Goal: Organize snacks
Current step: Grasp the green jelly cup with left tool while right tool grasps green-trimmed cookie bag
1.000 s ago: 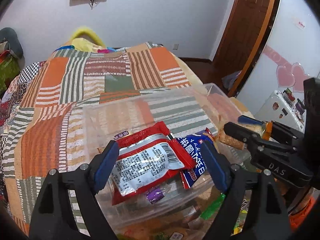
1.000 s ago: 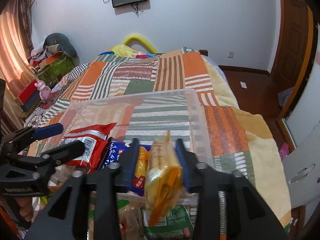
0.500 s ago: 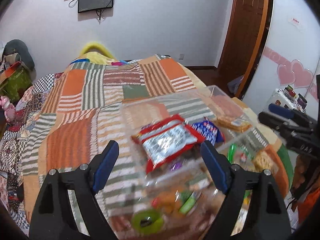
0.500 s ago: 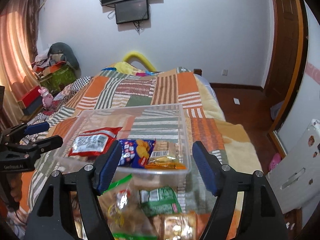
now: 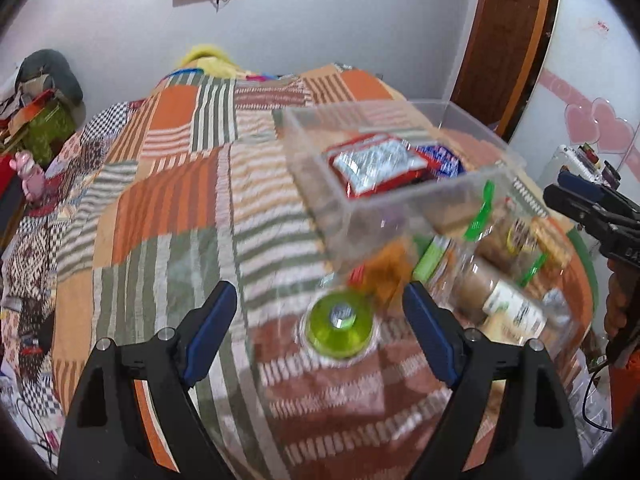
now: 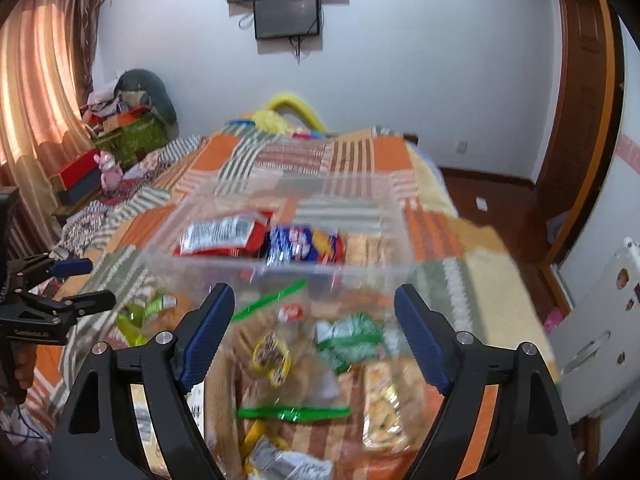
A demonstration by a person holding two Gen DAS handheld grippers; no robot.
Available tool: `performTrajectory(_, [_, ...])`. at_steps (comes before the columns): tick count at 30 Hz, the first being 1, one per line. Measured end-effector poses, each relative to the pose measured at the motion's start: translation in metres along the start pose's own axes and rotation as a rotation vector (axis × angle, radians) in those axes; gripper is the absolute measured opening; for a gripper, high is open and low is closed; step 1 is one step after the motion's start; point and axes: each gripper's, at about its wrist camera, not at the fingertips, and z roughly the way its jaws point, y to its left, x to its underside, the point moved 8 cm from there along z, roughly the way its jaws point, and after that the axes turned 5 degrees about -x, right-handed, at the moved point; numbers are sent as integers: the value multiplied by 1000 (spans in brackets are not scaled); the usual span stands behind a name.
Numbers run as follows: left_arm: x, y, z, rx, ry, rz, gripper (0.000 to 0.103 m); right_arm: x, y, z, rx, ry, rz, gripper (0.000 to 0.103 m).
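Three packets lie in the clear bin [image 6: 280,264] on the bed [image 5: 160,208]. Left gripper [image 5: 320,336] hangs released over a green roll [image 5: 339,330]; right gripper [image 6: 314,336], jaws just spread and empty, faces loose snacks [image 6: 304,364]. Next: choose one packet and clench it.

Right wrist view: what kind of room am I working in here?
Most likely a bedroom: a bed under a patchwork quilt, a screen on the wall, curtains at the window. The clear snack bin sits on the bed.
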Motion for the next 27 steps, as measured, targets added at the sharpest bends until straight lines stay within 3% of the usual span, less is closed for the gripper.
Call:
performTrajectory(5, [24, 4, 11, 19, 44, -27, 80, 20, 5, 13, 23, 55, -20, 80])
performTrajectory(12, [38, -3, 33, 65, 90, -54, 58, 35, 9, 27, -9, 116, -18, 80])
performTrajectory(18, [31, -12, 42, 70, 75, -53, 57, 43, 10, 36, -15, 153, -21, 80])
performTrajectory(21, [30, -14, 48, 70, 78, -49, 49, 45, 11, 37, -36, 169, -11, 80])
performTrajectory(24, [29, -12, 52, 73, 85, -71, 49, 46, 13, 38, -52, 181, -18, 79])
performTrajectory(27, [29, -9, 52, 81, 83, -100, 49, 49, 14, 40, -74, 201, -15, 70])
